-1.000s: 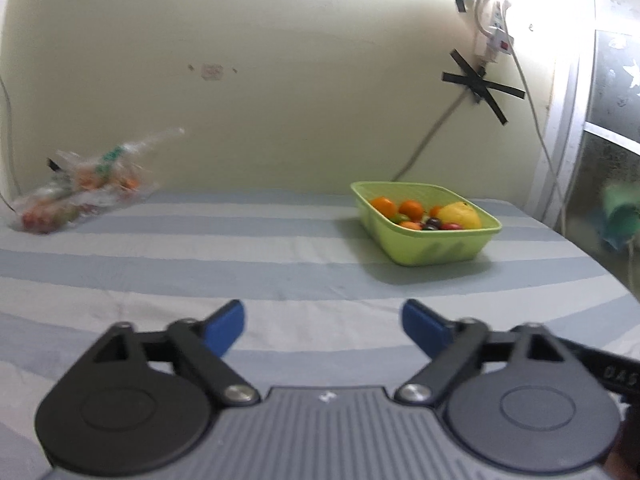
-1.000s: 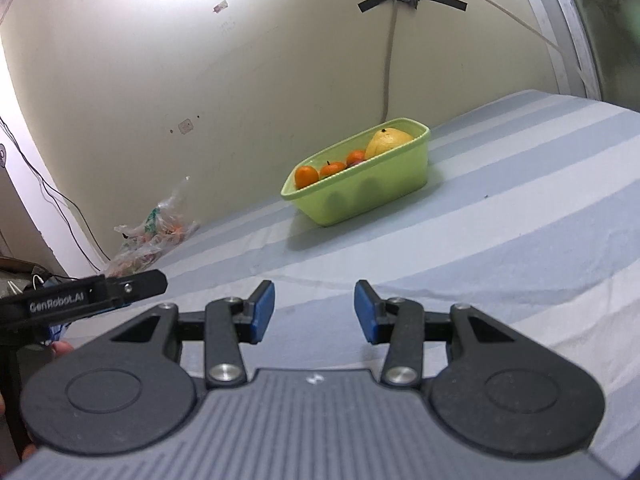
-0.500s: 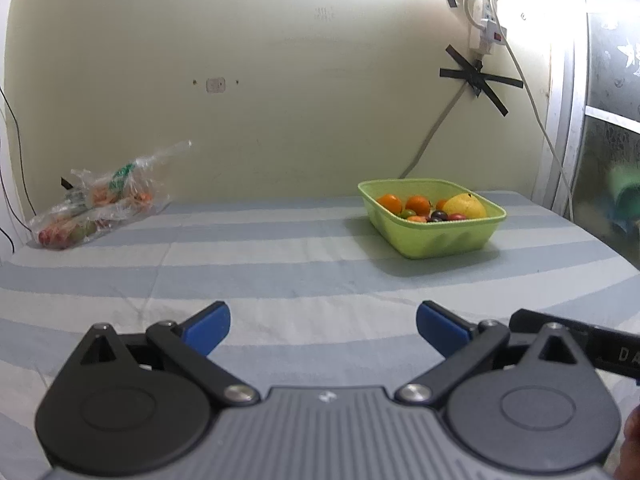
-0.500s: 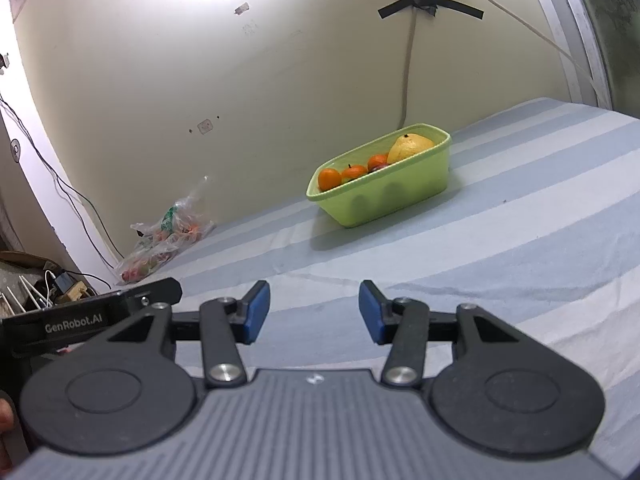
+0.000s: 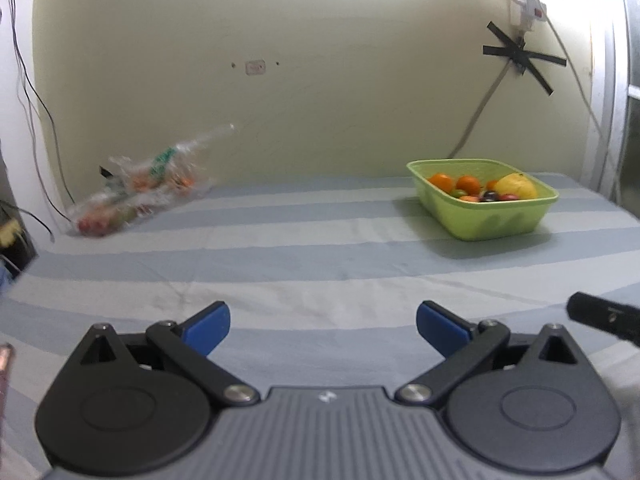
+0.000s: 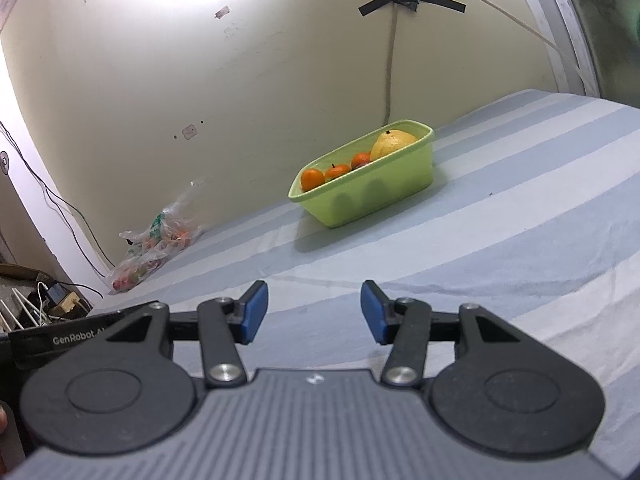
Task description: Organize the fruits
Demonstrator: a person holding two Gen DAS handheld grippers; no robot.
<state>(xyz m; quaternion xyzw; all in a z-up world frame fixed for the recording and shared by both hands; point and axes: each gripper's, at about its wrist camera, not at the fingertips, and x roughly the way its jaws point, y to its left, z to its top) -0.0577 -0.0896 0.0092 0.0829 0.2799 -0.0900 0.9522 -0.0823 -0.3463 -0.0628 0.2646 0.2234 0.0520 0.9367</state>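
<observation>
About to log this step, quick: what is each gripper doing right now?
Left gripper: wide open, nothing between its blue pads.
Right gripper: jaws opening, nothing between them, holding nothing.

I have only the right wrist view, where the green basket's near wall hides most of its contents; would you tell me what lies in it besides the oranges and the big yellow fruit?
Observer: The left wrist view looks into the green basket: a small dark fruit and a small green fruit lie among the oranges.
Operator: Thank you. I see only the left device's body; how do its tongs stand?
Observer: The left tongs are wide open over the striped sheet, with nothing between them.
</observation>
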